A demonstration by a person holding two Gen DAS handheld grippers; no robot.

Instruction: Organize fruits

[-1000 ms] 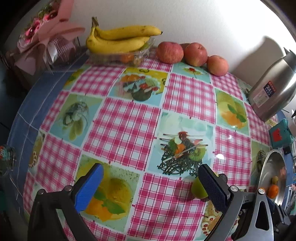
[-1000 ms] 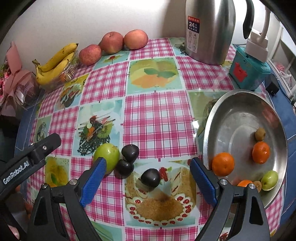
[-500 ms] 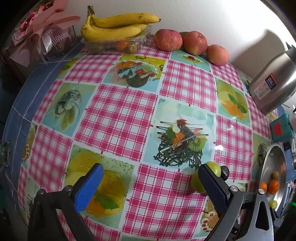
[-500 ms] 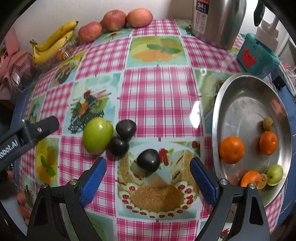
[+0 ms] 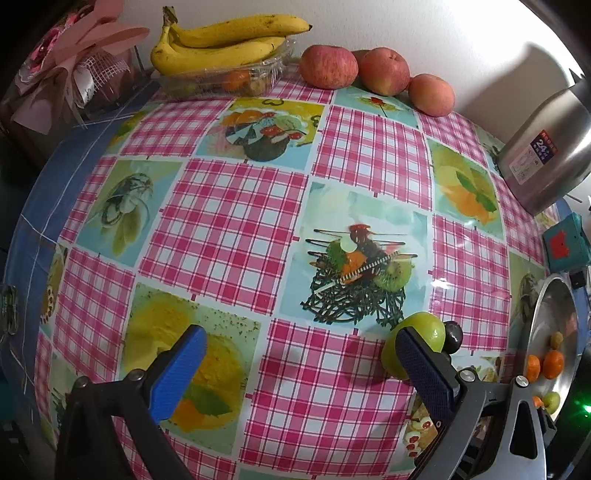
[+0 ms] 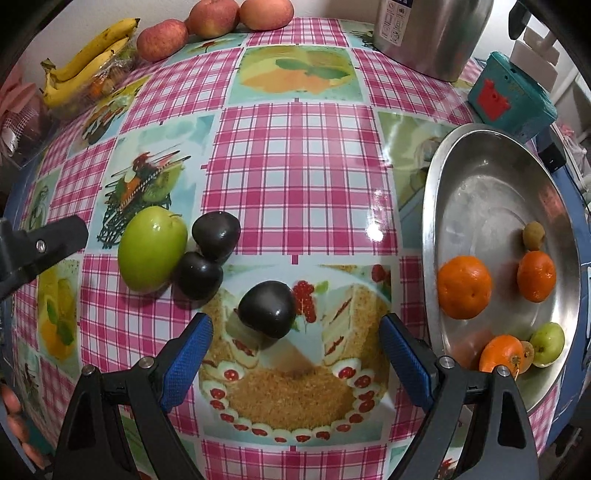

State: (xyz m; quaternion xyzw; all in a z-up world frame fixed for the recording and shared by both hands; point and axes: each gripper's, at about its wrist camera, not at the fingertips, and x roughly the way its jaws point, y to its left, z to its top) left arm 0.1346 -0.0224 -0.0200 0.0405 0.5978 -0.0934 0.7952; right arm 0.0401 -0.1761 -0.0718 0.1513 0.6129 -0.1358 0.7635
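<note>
A dark plum point(image 6: 266, 308) lies on the checked tablecloth just ahead of my right gripper point(image 6: 295, 354), which is open and empty above it. Two more dark plums point(image 6: 216, 236) point(image 6: 199, 275) touch a green apple point(image 6: 152, 246) to the left. The metal bowl point(image 6: 480, 192) on the right holds oranges point(image 6: 464, 287), small green fruits and a kiwi. My left gripper point(image 5: 299, 369) is open and empty; the green apple point(image 5: 424, 332) sits behind its right finger, with one plum point(image 5: 453, 334) beside it.
Bananas point(image 5: 225, 44) on a clear tray and three red apples point(image 5: 328, 66) line the back wall. A steel kettle point(image 6: 428, 33) and teal box point(image 6: 511, 96) stand at the back right. A wrapped bouquet point(image 5: 70, 74) is at the far left.
Both grippers have moved forward and lower over the table. The right gripper has closed in on the nearest plum; the apple now sits at the left gripper's right finger. Both stay open.
</note>
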